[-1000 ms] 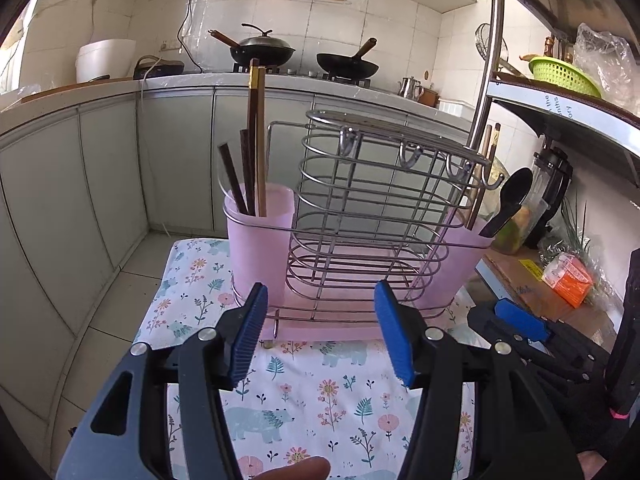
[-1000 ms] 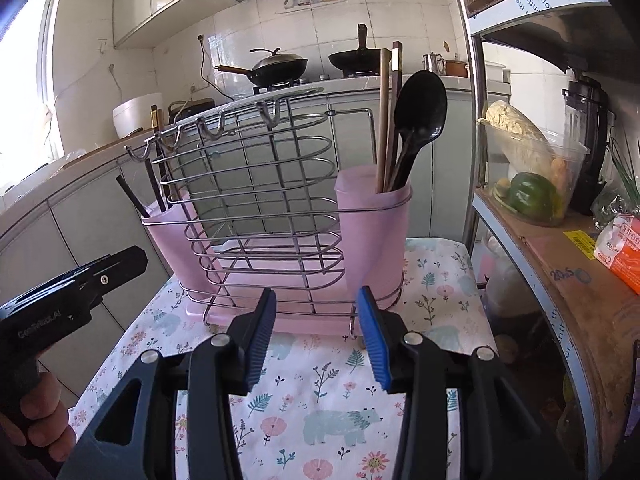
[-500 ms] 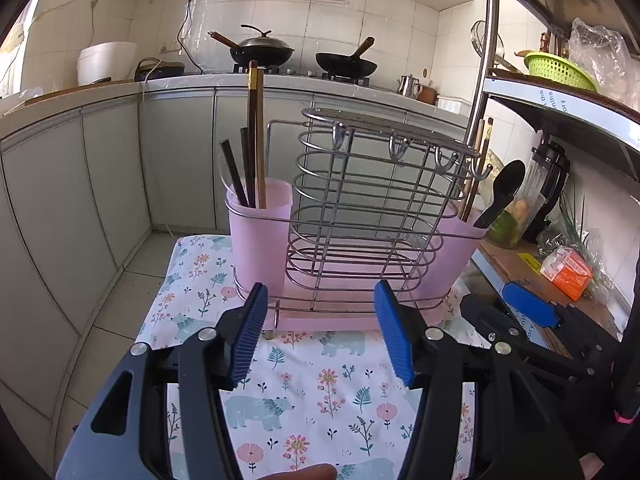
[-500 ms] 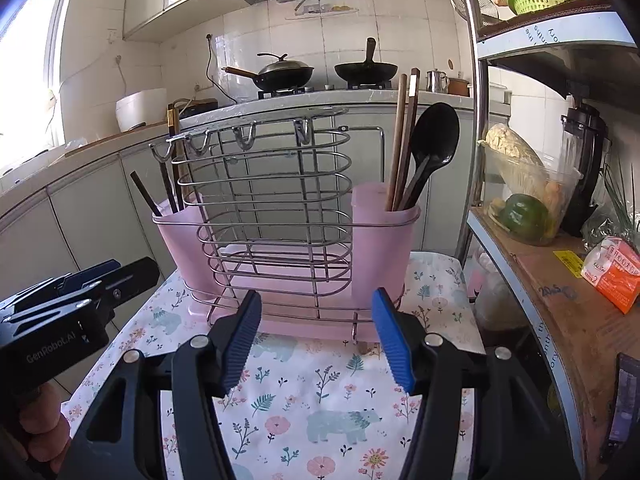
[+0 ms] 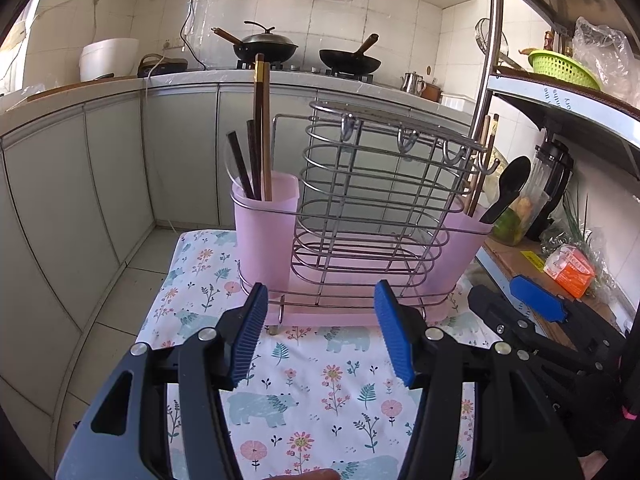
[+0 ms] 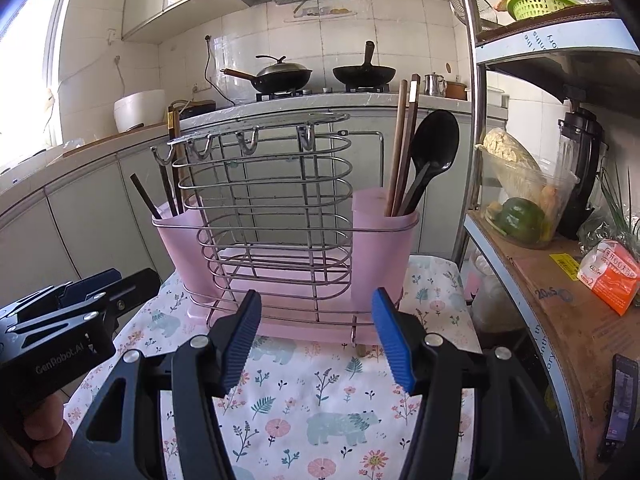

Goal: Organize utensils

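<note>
A wire rack stands on a flowered cloth, set in a pink tray with a pink cup at each end. The left cup holds dark chopsticks — two tall ones and two shorter ones, all leaning slightly. The right cup holds a pair of brown chopsticks and a black spoon, its bowl uppermost. The rack's middle basket is bare wire, with four hooks along its top rail.

The left gripper hovers over the cloth just in front of the rack, its blue pads spread wide with nothing between them. The right gripper is likewise low over the cloth near the rack's front edge; its jaws have just been opening and stand wide — nothing lies between them. Each gripper shows at the edge of the other's view, and a hand grips the left one's handle.

Behind, a counter carries two woks on a stove and a white cooker. A shelf at the right holds a tub of vegetables, a blender and an orange pack.
</note>
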`<state>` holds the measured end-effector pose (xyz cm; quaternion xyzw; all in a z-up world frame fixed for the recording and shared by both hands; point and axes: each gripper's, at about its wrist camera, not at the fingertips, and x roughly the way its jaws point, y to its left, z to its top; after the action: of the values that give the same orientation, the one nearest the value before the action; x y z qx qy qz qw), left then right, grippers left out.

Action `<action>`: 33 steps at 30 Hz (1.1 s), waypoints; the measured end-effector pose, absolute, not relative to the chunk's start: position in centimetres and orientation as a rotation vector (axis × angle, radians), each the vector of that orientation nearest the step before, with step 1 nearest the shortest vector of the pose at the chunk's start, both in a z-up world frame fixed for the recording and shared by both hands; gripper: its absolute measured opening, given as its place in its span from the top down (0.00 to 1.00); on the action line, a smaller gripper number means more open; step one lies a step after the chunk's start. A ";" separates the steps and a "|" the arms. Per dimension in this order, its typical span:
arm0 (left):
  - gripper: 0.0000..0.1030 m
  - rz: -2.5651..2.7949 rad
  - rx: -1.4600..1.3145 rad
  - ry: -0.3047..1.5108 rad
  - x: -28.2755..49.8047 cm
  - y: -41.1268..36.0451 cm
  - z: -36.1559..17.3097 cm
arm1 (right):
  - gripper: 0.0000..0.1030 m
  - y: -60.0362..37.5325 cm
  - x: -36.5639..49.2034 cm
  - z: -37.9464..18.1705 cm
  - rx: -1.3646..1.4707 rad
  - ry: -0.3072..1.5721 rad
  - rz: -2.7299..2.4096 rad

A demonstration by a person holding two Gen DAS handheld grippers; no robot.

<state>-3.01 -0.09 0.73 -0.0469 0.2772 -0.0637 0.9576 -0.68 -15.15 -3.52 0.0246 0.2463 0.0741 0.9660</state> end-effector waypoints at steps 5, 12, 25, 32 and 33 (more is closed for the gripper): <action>0.46 -0.129 -0.096 0.567 -2.9 -0.1 0.6 | 0.45 -15.1 -0.5 -3.8 0.052 0.505 0.151; 0.46 -0.132 -0.095 0.574 -2.9 -0.2 0.3 | 0.45 -15.2 -0.2 -4.1 0.057 0.511 0.151; 0.46 -0.133 -0.092 0.577 -2.9 -0.3 0.1 | 0.45 -15.2 -0.1 -4.7 0.063 0.522 0.152; 0.46 -0.134 -0.091 0.577 -2.9 -0.3 0.0 | 0.45 -15.1 -0.1 -4.9 0.064 0.528 0.155; 0.46 -0.133 -0.091 0.577 -2.9 -0.3 0.0 | 0.45 -15.1 -0.1 -5.0 0.064 0.528 0.155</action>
<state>-2.92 -0.32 0.02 -0.0450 0.2843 -0.0656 0.9554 -0.14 -15.14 -4.96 0.0316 0.2608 0.0763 0.9619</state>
